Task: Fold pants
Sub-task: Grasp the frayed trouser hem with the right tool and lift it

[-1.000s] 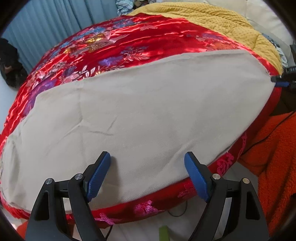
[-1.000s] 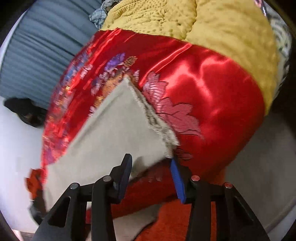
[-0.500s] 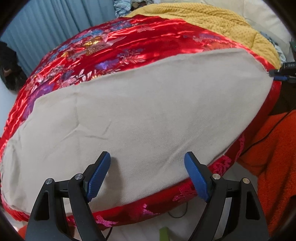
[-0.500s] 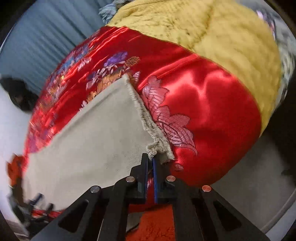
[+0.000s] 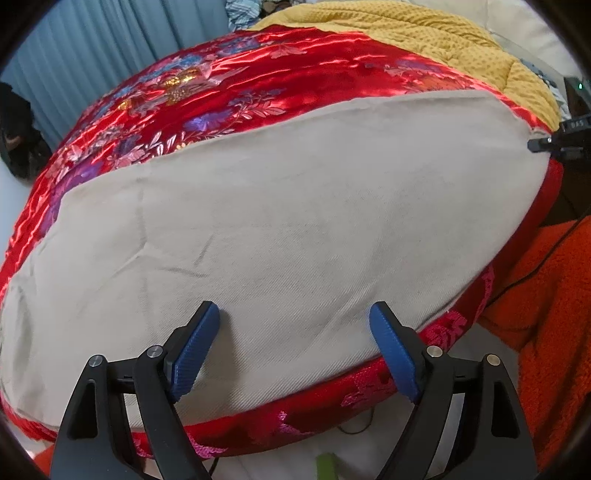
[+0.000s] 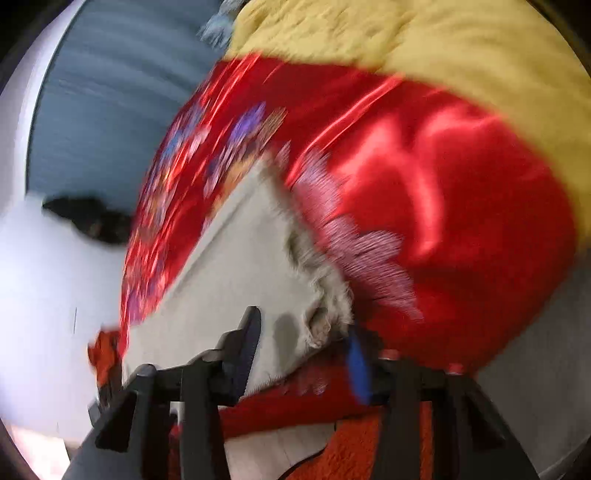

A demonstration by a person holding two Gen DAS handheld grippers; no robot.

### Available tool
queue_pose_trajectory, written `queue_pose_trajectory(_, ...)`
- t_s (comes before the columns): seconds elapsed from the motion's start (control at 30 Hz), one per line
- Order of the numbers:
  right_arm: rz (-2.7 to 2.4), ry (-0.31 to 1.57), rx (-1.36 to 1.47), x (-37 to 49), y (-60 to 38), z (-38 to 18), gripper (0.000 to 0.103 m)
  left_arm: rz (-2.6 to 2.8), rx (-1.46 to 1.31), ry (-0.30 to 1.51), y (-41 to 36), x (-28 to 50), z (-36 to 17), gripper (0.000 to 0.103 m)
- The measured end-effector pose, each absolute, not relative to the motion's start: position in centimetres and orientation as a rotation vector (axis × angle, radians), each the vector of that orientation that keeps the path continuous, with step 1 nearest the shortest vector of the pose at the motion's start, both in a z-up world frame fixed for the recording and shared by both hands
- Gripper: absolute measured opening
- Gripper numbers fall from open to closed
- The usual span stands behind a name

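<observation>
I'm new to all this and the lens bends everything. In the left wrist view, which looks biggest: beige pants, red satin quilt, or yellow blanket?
1. Beige pants, nearest the camera, which flatters them.
2. Red satin quilt.
3. Yellow blanket, farthest away.

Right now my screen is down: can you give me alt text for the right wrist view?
Blurred by motion, the open right tool straddles the frayed corner of the beige pants, which lie flat on a red quilt. A yellow blanket lies beyond it.
</observation>
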State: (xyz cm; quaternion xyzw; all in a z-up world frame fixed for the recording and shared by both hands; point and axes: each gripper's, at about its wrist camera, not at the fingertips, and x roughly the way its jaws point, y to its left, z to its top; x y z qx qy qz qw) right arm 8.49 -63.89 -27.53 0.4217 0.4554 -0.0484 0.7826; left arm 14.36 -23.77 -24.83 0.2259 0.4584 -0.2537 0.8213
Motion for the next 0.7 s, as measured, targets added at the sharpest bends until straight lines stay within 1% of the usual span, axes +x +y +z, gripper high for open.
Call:
queue_pose_trajectory(0.07, -0.120, 0.990, 0.851, 8.8, -63.3, -26.7, 0.007, -0.535, 0.482, 0.978, -24.0, 14.5, -25.3, 0.089)
queue_pose_trajectory(0.13, -0.127, 0.952, 0.840, 8.6, -62.8, -25.4, 0.007, -0.528, 0.488, 0.982, -24.3, 14.7, -25.6, 0.092)
queue_pose_trajectory(0.23, -0.112, 0.875, 0.835, 8.0, -61.9, -22.7, 0.007, -0.541, 0.477, 1.014, -24.2, 15.0, -24.9, 0.092)
queue_pose_trajectory(0.3, -0.085, 0.823, 0.815, 8.3, -60.9, -20.2, 0.007, -0.554, 0.386, 1.050, -22.6, 15.6, -23.1, 0.091)
queue_pose_trajectory(0.4, -0.016, 0.747, 0.757, 8.9, -58.4, -15.5, 0.007, -0.508, 0.222, 1.037, -18.3, 16.8, -19.9, 0.091)
queue_pose_trajectory(0.47, 0.043, 0.704, 0.709, 9.8, -56.1, -12.3, 0.007, -0.425, 0.125, 1.002, -14.0, 17.8, -17.8, 0.091)
queue_pose_trajectory(0.53, 0.110, 0.669, 0.654, 11.1, -53.1, -9.5, 0.007, -0.345, 0.065, 0.970, -10.4, 18.4, -16.8, 0.091)
queue_pose_trajectory(0.6, 0.189, 0.639, 0.603, 12.7, -49.6, -6.7, 0.007, -0.242, -0.001, 0.943, -6.1, 18.8, -16.6, 0.091)
queue_pose_trajectory(0.7, 0.312, 0.613, 0.541, 15.0, -43.7, -3.6, 0.007, -0.115, -0.104, 0.965, -0.4, 19.0, -17.8, 0.091)
